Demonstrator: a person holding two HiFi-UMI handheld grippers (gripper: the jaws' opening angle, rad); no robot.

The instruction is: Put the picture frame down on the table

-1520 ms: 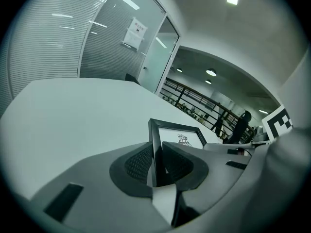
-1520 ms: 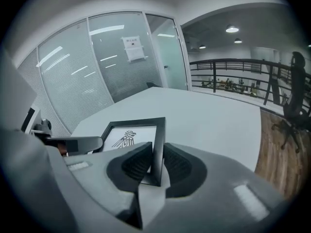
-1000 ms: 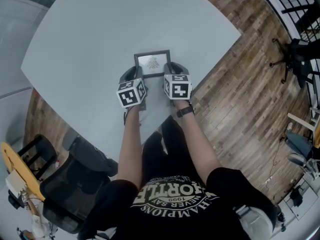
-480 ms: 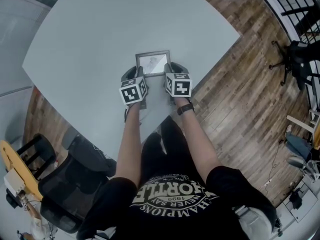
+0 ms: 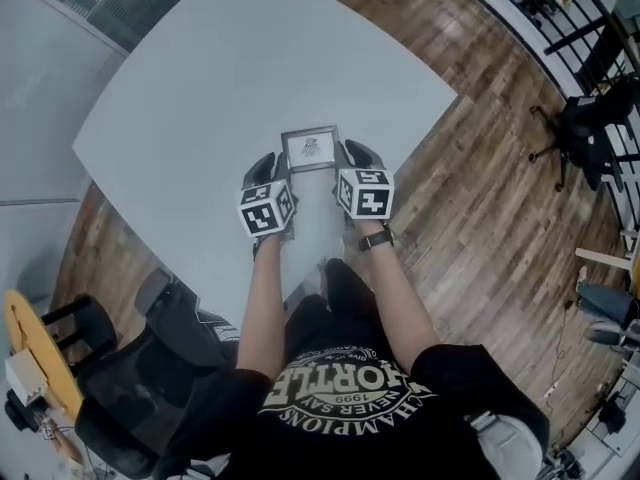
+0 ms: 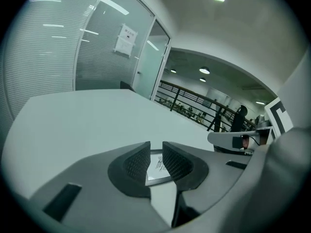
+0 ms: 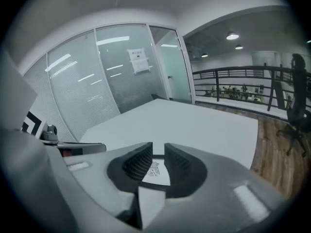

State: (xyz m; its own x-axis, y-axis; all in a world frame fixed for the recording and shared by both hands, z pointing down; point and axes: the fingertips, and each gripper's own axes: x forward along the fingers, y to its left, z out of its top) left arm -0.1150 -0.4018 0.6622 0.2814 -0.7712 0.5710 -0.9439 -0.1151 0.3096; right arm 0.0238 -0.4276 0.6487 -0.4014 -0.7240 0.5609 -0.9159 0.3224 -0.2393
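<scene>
Remote log. I'm noting the person is wearing a black short-sleeved T-shirt (image 5: 340,408) with pale arched lettering printed on it, dark trousers (image 5: 318,313), and a dark watch (image 5: 376,239) on the right wrist. Both the left gripper (image 5: 264,164) and the right gripper (image 5: 358,155) are showing rounded dark grey shells. Each is carrying a white cube with black square markers: left cube (image 5: 265,208), right cube (image 5: 364,193). Through the gripper views I'm seeing matte grey moulded bodies, ribbed dark pads (image 6: 137,161), and small rectangular recesses in the shells.
</scene>
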